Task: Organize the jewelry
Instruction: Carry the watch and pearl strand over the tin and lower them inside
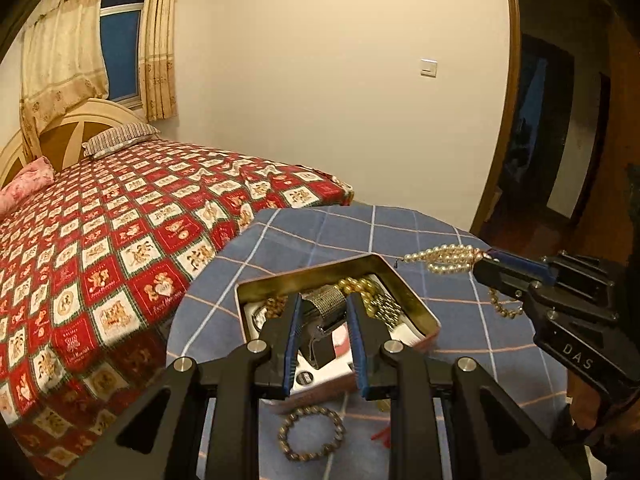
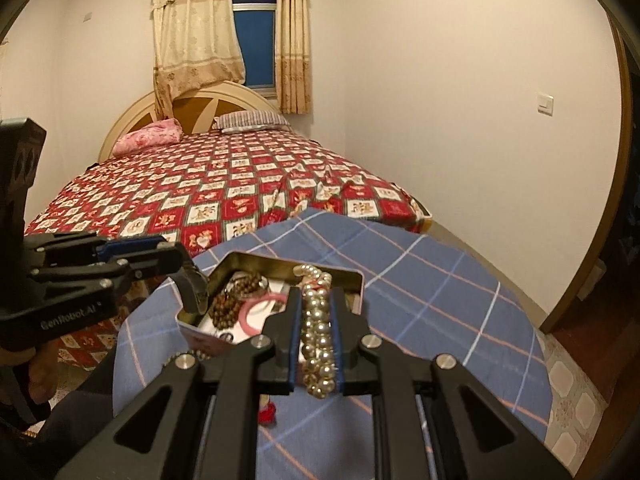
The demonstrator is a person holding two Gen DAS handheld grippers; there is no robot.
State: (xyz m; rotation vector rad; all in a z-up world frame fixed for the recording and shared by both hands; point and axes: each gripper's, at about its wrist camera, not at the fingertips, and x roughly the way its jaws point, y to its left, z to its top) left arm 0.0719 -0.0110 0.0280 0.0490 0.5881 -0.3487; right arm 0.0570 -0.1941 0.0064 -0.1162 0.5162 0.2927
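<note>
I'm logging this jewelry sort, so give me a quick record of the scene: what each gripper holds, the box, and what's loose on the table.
left gripper: shut on a metal mesh watch
right gripper: shut on a pearl strand
tin box: open, on the blue plaid tablecloth, with a pink bangle and brown beads inside
loose on cloth: beaded bracelet in front of the tin
background: bed with red patterned cover

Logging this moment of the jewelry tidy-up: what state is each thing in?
Tin: open, no lid on, jewelry inside.
Watch: held between the left gripper's pads, over the tin.
Pearl strand: clamped in the right gripper, lifted off the cloth.
Bead bracelet: lying on the cloth outside the tin.
Curtain: partly drawn.
</note>
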